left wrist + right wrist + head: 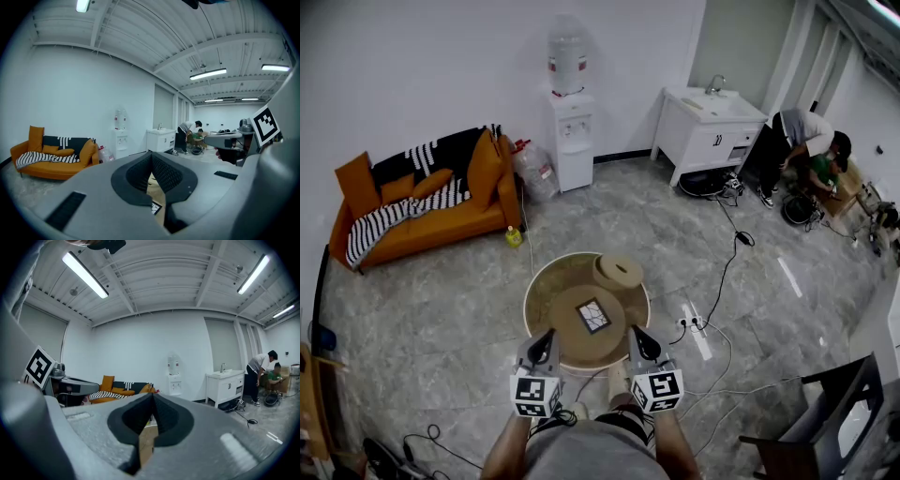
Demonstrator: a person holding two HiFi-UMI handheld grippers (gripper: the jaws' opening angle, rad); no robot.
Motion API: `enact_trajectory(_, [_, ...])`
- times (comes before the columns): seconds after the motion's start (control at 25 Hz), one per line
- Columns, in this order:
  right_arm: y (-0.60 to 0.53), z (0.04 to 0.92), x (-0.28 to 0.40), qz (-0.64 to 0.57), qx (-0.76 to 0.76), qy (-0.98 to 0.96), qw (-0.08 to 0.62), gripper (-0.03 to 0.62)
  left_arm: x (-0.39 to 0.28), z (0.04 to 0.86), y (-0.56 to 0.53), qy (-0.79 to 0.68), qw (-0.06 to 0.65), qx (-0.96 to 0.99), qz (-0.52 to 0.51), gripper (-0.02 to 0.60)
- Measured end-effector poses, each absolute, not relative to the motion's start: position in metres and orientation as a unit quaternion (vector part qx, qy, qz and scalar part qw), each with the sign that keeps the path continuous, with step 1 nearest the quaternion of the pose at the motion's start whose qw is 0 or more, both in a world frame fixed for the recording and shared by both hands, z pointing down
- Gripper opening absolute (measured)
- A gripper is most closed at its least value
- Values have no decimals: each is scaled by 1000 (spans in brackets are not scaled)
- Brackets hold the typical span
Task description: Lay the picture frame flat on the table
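Black-and-white marker patterns top left gripper and right gripper.

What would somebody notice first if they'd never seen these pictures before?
Probably the bright orange sofa with its striped blanket, by the far-left wall. Then the round table in the middle of the floor, a small picture frame on it, with the left gripper and right gripper shut at its near edge.

Orange sofa; water dispenser; white sink cabinet; person bent beside it.
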State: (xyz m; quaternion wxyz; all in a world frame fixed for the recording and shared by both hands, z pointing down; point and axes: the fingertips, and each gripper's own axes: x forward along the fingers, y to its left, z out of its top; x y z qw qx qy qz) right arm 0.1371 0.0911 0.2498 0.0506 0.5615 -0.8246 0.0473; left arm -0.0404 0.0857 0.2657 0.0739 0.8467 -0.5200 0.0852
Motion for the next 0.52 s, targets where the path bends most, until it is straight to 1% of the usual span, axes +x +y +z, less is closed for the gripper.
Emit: enact_trajectory(0.52, [83, 253, 144, 50, 562, -824, 48, -1, -30, 268, 75, -515, 75, 849, 85, 15])
